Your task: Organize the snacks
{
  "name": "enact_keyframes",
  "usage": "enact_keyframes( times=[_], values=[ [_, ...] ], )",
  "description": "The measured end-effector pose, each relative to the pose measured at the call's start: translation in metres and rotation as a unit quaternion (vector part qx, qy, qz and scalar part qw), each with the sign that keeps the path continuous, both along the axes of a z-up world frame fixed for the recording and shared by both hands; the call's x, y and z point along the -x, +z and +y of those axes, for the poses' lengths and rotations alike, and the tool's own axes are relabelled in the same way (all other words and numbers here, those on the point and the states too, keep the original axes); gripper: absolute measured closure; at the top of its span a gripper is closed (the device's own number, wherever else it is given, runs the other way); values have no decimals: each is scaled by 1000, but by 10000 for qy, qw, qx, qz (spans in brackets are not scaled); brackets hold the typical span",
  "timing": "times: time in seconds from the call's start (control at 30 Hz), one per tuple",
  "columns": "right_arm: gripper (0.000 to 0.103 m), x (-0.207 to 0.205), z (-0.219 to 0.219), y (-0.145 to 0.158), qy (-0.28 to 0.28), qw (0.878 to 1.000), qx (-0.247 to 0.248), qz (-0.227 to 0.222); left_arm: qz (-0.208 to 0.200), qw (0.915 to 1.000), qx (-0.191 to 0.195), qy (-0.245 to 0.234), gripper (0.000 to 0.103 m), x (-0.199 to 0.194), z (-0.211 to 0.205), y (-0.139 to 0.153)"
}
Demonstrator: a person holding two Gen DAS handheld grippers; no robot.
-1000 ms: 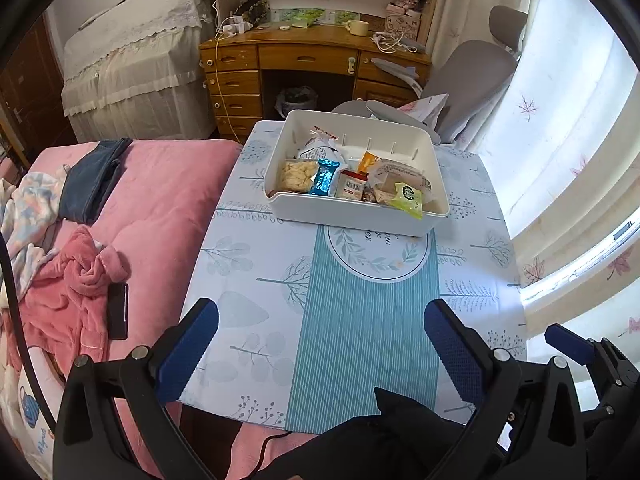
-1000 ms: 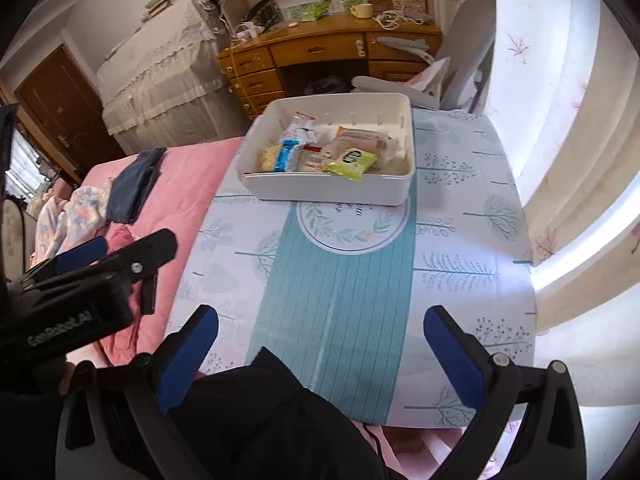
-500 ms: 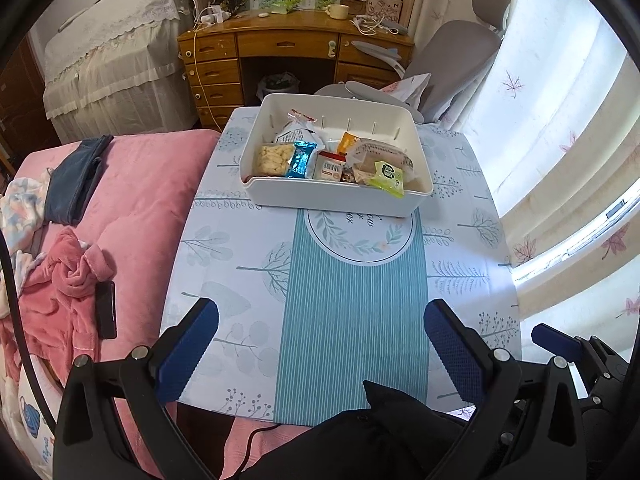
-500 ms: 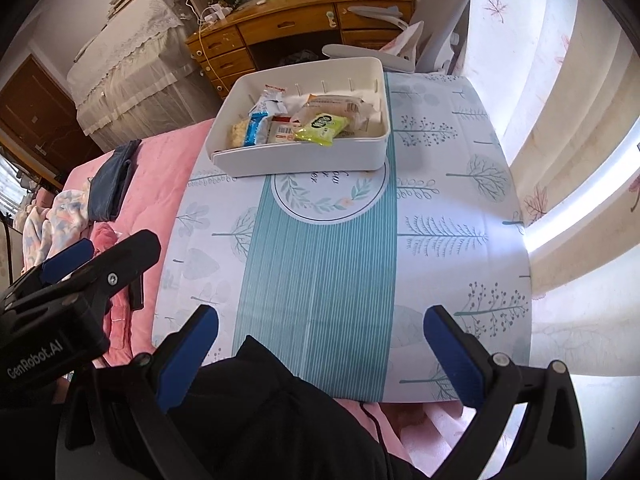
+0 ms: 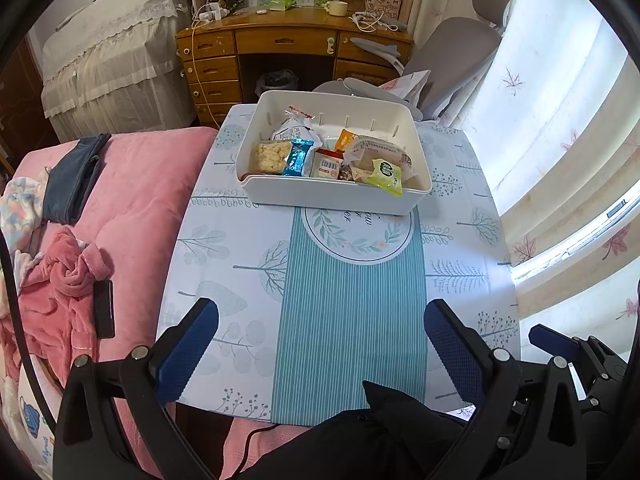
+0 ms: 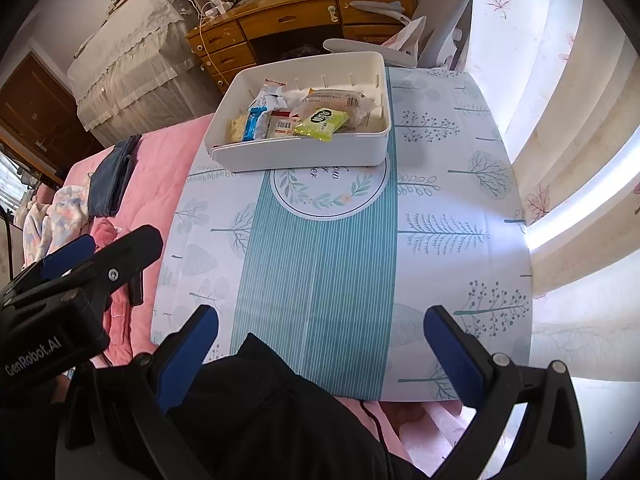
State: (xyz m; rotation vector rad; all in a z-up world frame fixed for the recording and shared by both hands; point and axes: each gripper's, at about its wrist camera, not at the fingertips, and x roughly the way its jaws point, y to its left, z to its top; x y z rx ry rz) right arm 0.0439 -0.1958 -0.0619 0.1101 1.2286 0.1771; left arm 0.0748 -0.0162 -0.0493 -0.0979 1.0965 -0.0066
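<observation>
Your tabletop [image 5: 224, 256], under a tree-print cloth, carries the white bin [image 5: 332, 196] of snacks [image 5: 298, 157] at its far end. Your left gripper [image 5: 320, 344] and right gripper [image 6: 320, 344] hang well short of it, fingers spread wide, holding nothing.

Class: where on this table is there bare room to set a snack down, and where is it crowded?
Bare: the striped cloth between the white bin and the table's near edge, and the tree-printed strip on the curtain side. Crowded: inside the bin, where the packets overlap.
</observation>
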Motion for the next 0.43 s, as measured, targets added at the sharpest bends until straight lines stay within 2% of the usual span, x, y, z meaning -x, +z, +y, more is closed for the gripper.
enact_keyframes(
  times=[0.43],
  values=[
    [0,0,0,0,1,10000,3,10,11,10000,12,-36,1,0,-4,-3]
  ],
)
